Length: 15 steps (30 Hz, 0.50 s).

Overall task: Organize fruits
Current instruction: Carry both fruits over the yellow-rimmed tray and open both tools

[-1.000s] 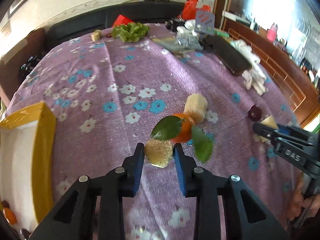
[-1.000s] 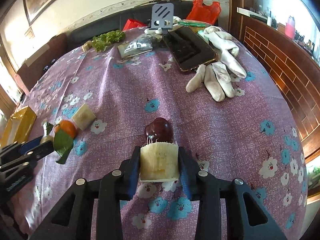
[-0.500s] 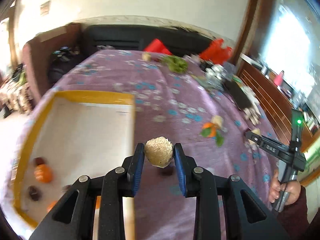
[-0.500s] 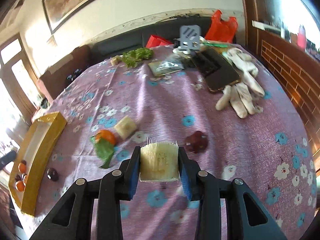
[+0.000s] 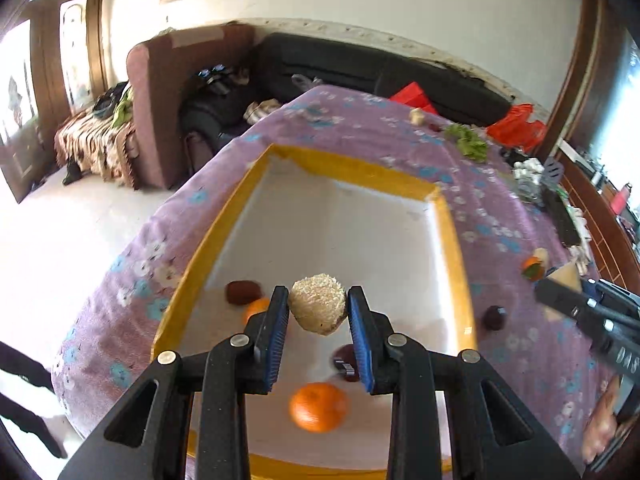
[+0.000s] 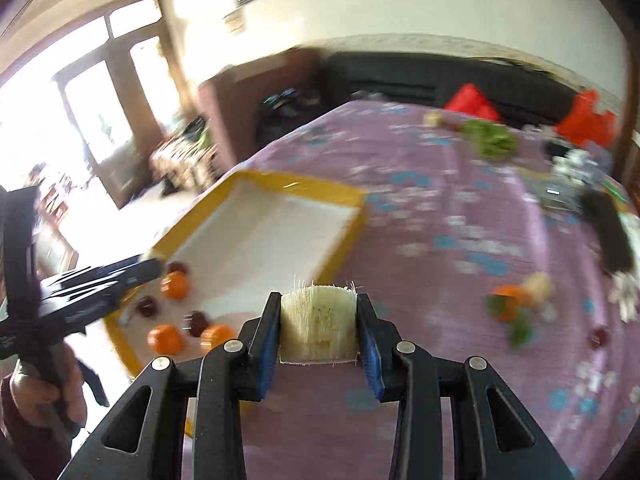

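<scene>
My left gripper [image 5: 318, 312] is shut on a pale fibrous sugarcane chunk [image 5: 318, 309] and holds it above the yellow-rimmed white tray [image 5: 448, 216]. In the tray lie oranges [image 5: 319, 407] and dark red fruits [image 5: 242, 291]. My right gripper [image 6: 318, 326] is shut on a second pale sugarcane piece [image 6: 318, 324], over the purple floral cloth just right of the tray [image 6: 344, 196]. A leafy orange [image 6: 508, 300], another sugarcane piece [image 6: 540, 284] and a dark fruit [image 6: 599, 336] lie on the cloth to the right. A dark fruit [image 5: 495, 317] lies just outside the tray.
Green lettuce [image 5: 472, 144], red bags [image 5: 516, 128], a black phone [image 6: 604, 228] and white gloves [image 6: 628, 292] crowd the table's far right. A sofa [image 5: 360, 64] and armchair [image 5: 168, 92] stand beyond the table's far edge.
My left gripper carried its chunk left from the cloth to above the tray. My right gripper lifted its piece and swung left toward the tray.
</scene>
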Available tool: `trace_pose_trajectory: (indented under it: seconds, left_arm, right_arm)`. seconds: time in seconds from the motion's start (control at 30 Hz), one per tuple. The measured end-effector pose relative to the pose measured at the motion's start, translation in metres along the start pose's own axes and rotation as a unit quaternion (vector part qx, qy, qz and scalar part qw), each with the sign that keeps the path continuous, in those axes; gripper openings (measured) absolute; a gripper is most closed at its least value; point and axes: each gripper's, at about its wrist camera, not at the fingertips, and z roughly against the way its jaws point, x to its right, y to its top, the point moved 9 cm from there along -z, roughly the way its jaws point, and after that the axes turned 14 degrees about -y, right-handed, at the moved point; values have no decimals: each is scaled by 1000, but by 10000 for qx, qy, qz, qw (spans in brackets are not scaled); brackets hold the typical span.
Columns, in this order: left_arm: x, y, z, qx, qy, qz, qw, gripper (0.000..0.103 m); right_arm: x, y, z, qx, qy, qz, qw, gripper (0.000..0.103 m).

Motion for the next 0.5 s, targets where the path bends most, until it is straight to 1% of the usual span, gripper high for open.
trace_pose_trajectory:
  seconds: [0.03,0.1,0.2,0.3,0.5]
  left_arm:
    - [-6,-1,-4,-51,0,46,10000,29]
    - [-14,-2,-9,-119,3,89,9999,29]
    - [-23,-4,-17,-194,-24,176,9997,29]
    - [-28,-1,-27,-246,-117,283,9992,29]
    - [-35,7,-54,-478,-99,448,9978,29]
  right_arm:
    - [-18,0,-9,-78,49,136,9999,39]
    - [-42,-1,-24,-232,131,298,9992,40]
    - [-65,-5,-45,-457,208,440,9978,40]
    - [-76,-7,-64,-619,161,561,9964,40]
    - [-87,-13,-92,-858,59,778,9933,40]
